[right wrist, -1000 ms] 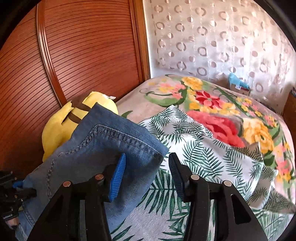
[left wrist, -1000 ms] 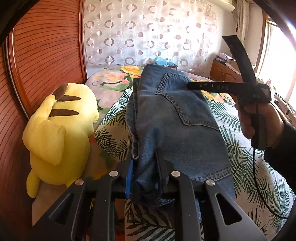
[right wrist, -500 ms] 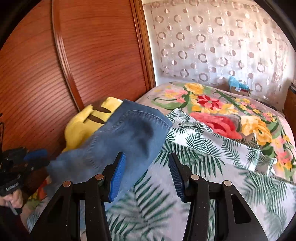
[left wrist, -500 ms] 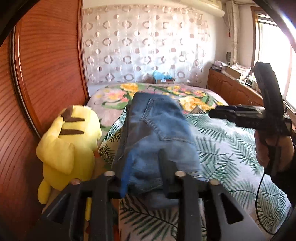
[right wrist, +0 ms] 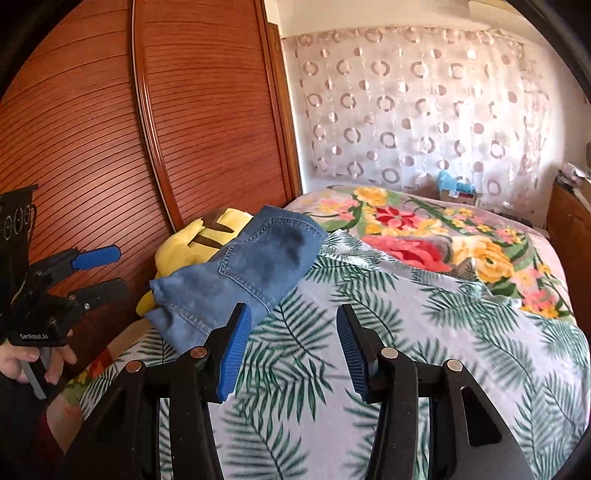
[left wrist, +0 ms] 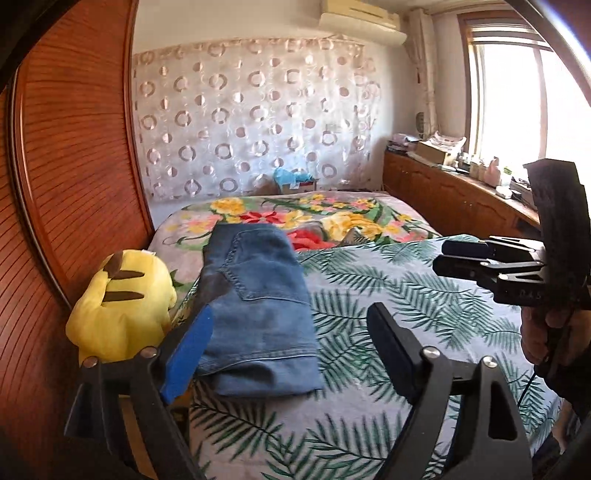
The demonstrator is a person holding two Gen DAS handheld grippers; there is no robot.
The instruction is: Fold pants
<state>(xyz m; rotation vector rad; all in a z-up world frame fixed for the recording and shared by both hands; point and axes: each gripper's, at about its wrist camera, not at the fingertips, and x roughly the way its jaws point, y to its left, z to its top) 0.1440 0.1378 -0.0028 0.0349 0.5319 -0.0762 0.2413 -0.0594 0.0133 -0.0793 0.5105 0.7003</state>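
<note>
Daylight pours in from the window [left wrist: 517, 99] at the upper right of the left wrist view, blown out to white glare, and the room is bright. Both fisheye views bend straight lines hard toward dark, vignetted corners. The leaf-print bedspread [right wrist: 461, 332] smears into soft blur near the lower edges, while the patterned curtain [right wrist: 424, 110] is fairly crisp.

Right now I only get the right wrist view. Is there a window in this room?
Observer: Yes, the left wrist view shows a bright window on the room's right side.
Operator: Anything up near the ceiling?
Observer: A white air conditioner is mounted above the circle-patterned curtain.
Operator: And what carries my camera?
Observer: A person's right hand grips the handle of the right tool, held above the bed.
</note>
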